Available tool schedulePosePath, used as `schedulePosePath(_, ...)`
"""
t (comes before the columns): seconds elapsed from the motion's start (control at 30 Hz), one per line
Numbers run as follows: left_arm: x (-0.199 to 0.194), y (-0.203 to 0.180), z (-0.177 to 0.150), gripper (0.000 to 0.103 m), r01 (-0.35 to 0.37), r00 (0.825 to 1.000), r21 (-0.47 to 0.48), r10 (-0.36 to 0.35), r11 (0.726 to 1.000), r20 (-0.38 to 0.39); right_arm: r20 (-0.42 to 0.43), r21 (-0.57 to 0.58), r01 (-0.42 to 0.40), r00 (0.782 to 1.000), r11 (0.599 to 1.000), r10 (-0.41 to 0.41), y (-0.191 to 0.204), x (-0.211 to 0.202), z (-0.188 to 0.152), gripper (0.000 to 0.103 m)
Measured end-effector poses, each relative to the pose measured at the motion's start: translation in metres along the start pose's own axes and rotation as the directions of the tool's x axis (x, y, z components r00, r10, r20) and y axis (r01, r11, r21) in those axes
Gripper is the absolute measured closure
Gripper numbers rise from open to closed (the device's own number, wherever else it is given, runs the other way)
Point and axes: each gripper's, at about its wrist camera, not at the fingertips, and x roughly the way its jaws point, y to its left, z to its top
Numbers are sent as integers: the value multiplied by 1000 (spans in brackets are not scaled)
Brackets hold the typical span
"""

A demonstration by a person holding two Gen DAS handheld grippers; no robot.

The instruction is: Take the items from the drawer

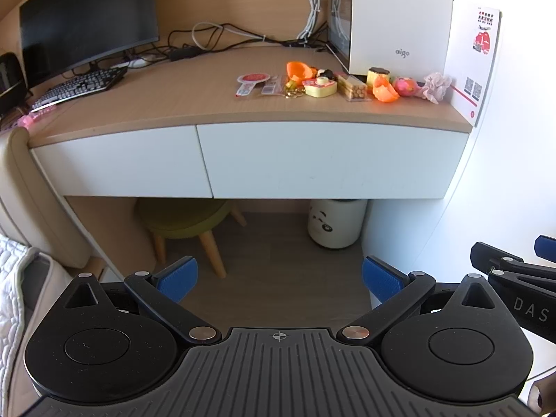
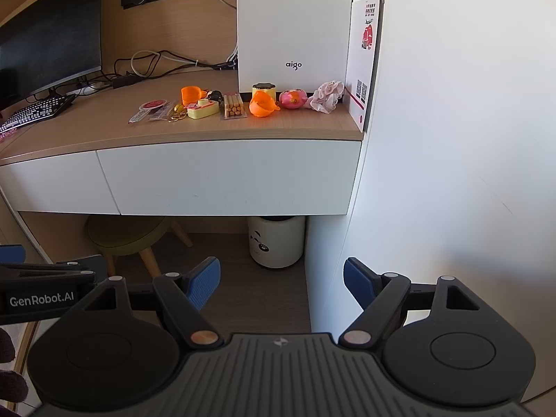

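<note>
1. The left gripper [image 1: 279, 279] hangs in front of the desk with its blue pads spread wide and only floor between them.
2. The right gripper [image 2: 281, 283] is likewise wide apart and holds nothing; it sits just beside the left one, at its 3 o'clock.
3. The drawer [image 1: 330, 160], the wide white front under the desk top [image 1: 173, 97], is at 12 o'clock from both grippers and is fully closed; a narrower white front [image 1: 121, 163] adjoins it at 9 o'clock.
4. On the desk top above the drawer lies a row of small items: an orange cup [image 2: 264, 104], a yellow toy camera [image 2: 203, 108], a pack of sticks [image 2: 232, 106], a pink ball [image 2: 293, 99] and a pink scrunchie [image 2: 326, 96].
5. A white computer case [image 2: 295, 27] stands behind them, at their 12 o'clock.
6. Under the desk stand a green stool [image 1: 184, 219] and a white panda bin [image 1: 335, 222].
</note>
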Motion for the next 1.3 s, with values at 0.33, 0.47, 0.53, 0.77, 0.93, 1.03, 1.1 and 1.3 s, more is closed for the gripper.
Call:
schedulePosePath(0.33,0,2,1,0,-2,1000,-6,2,1000,-4,2,-4,-7,1000,1000,7,1,0,0,24)
schedulePosePath(0.47,0,2,1,0,-2,1000,-7,2,1000,-6,2,-3,-7,1000,1000,7,1,0,0,24)
schedulePosePath(0.53,0,2,1,0,-2,1000,-5,2,1000,-7,2,-4,-8,1000,1000,8,1,0,0,24)
schedulePosePath(0.77,0,2,1,0,-1,1000,-4,1,1000,-7,1,-3,-8,1000,1000,8,1,0,0,24)
schedulePosePath(0.93,0,3,0,0,0,1000,1,0,1000,-10,1,-4,-8,1000,1000,8,1,0,0,24)
schedulePosePath(1.03,0,3,0,0,0,1000,1,0,1000,-9,1,-6,-9,1000,1000,9,2,0,0,24)
schedulePosePath(1.1,0,3,0,0,-1,1000,3,1,1000,-10,1,-7,-10,1000,1000,10,3,0,-1,24)
schedulePosePath(1.3,0,3,-1,0,-1,1000,2,1,1000,-10,1,-8,-11,1000,1000,11,3,0,-1,24)
